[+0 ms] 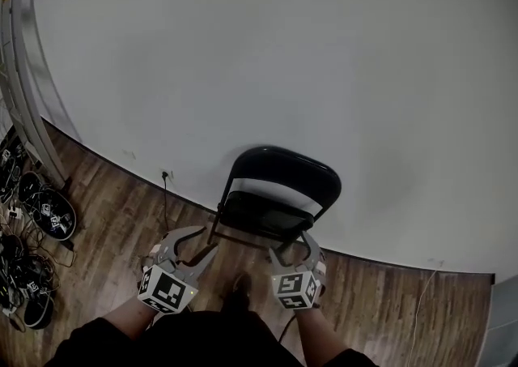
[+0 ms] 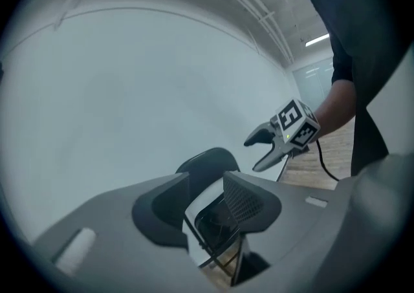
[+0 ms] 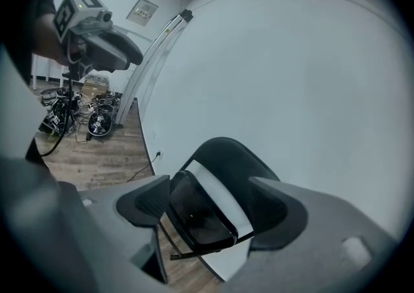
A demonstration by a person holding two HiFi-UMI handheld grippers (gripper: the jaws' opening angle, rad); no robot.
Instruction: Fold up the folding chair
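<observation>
**Well short of the chair, both grippers spread and empty**

The folding chair stands unfolded at the far edge of the wooden floor, its curved backrest close against the white wall and its dark seat facing the person. That leaves the seat's front edge and the frame's sides as the reachable parts.

The left gripper and right gripper are held out ahead of the person, one toward each side of the seat, near the chair but apart from it. Each gripper view shows its jaws standing apart, with nothing pressed between the pads; the chair appears only in the gap, farther off. The open jaws and the two-sided approach suggest a plan to grasp the seat or frame on both sides at once, so that the chair does not twist or tip as it closes.

Folding has not yet begun. A tangle of cables and gear lies along the floor's left edge, well apart from the chair.
</observation>
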